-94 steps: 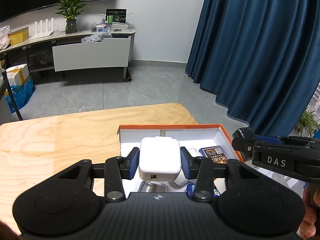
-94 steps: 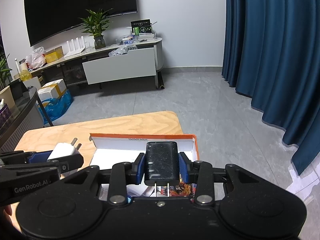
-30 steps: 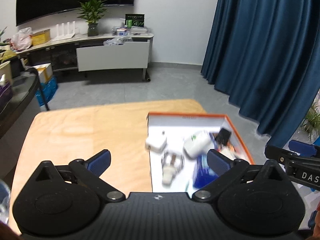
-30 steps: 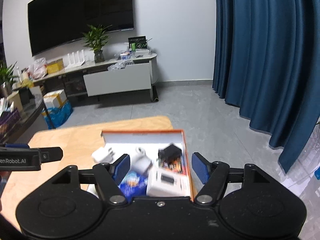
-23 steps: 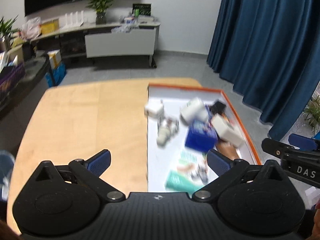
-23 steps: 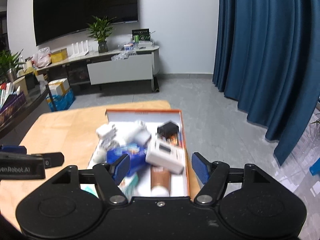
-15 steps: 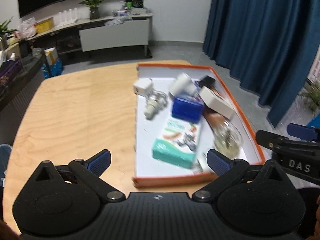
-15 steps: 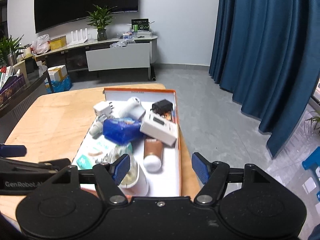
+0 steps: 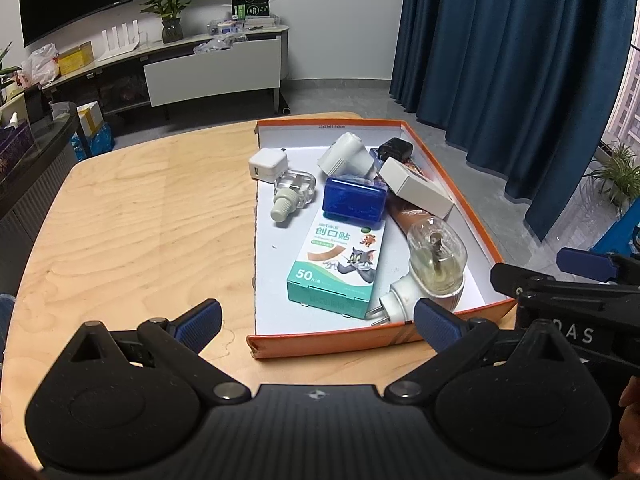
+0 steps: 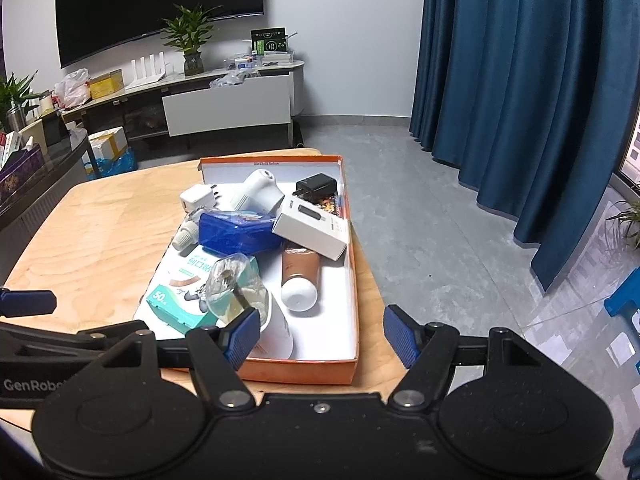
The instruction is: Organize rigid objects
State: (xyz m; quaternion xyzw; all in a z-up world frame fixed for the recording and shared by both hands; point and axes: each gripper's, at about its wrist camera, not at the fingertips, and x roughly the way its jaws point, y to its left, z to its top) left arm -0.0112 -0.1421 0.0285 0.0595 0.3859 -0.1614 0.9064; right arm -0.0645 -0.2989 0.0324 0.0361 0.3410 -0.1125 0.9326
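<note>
**Both claws empty and short of the filled box**

The orange-walled cardboard box lay on the pale wooden worktop, its long axis running away from both claws. The left claw and right claw stood wide open, holding nothing, just short of its near wall. Nearest them were the teal plaster carton and the clear plug-in vapouriser. That wall stood between the claws and the contents.

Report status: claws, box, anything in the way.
Left claw open, empty. Right claw open, empty. Orange box on the table, full of jumbled items. Nothing blocking.
</note>
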